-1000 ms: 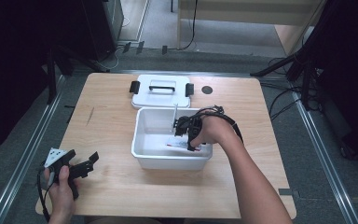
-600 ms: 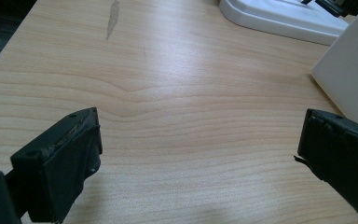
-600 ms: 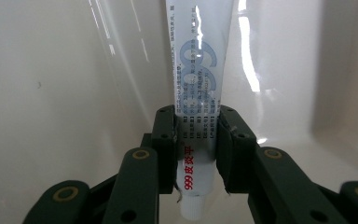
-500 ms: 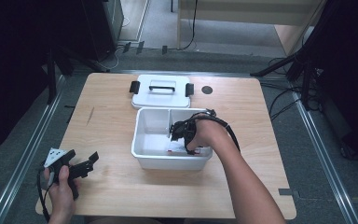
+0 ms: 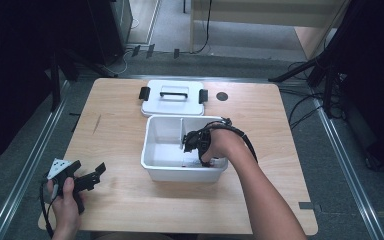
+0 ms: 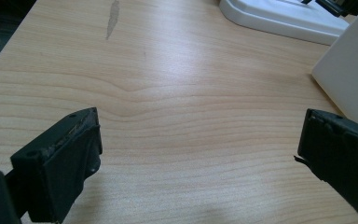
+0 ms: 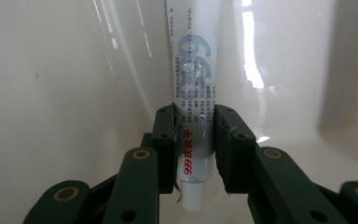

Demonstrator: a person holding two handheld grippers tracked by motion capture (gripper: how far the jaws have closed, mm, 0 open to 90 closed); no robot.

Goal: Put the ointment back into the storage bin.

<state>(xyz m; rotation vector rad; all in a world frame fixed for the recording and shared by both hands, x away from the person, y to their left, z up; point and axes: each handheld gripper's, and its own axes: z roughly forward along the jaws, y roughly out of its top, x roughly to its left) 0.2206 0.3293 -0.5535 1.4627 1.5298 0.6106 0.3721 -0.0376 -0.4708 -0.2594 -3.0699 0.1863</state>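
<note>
A white tube [image 7: 193, 88] with blue and red print and a white cap lies in the white plastic bin [image 5: 164, 170]. My right gripper [image 7: 195, 140] is shut on the tube near its cap end, both pads pressed against its sides. In the high view that right gripper [image 5: 194, 145] reaches down into the bin's right part. My left gripper [image 5: 87, 177] rests low over the table's front left corner. In the left gripper view its jaws stand wide apart, so the left gripper [image 6: 198, 140] is open with bare wood between its fingers.
The bin's white lid [image 5: 172, 97] with black latches and a handle lies behind the bin. A dark round hole [image 5: 222, 96] marks the wooden table [image 5: 115, 125] at the back right. The bin's side wall [image 6: 349, 79] rises at the right of the left gripper view.
My right gripper has gone lower into the bin with the tube, from a raised hold to near the bin's floor. The left gripper has stayed in place.
</note>
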